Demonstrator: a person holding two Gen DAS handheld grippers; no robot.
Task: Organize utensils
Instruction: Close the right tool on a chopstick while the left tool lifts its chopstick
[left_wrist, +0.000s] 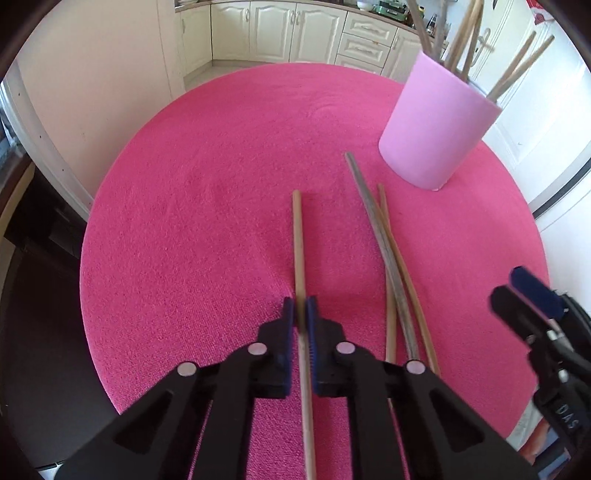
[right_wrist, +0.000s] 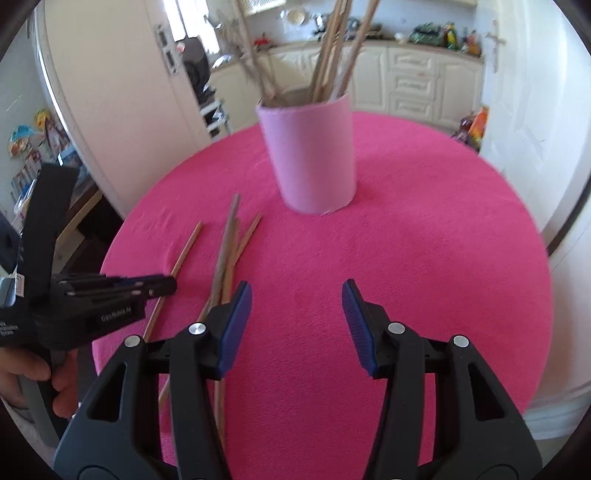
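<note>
My left gripper (left_wrist: 301, 310) is shut on a light wooden chopstick (left_wrist: 297, 240) that lies along the pink tablecloth (left_wrist: 203, 166). To its right lie three loose chopsticks, a grey one (left_wrist: 373, 221) crossing two tan ones (left_wrist: 402, 266). A pale pink holder (left_wrist: 439, 122) with several sticks in it stands at the far right. In the right wrist view my right gripper (right_wrist: 295, 295) hangs open over bare cloth with nothing between its fingers. The loose chopsticks (right_wrist: 229, 243) pass under its left finger. The holder (right_wrist: 310, 155) stands ahead, and the left gripper (right_wrist: 162, 284) is at the left on the held chopstick (right_wrist: 188, 247).
The round table (right_wrist: 424, 240) ends close on every side. Cream kitchen cabinets (left_wrist: 280, 33) line the far wall and a white door (right_wrist: 110, 92) stands to the left. A person's hand (right_wrist: 26, 369) grips the left tool's handle.
</note>
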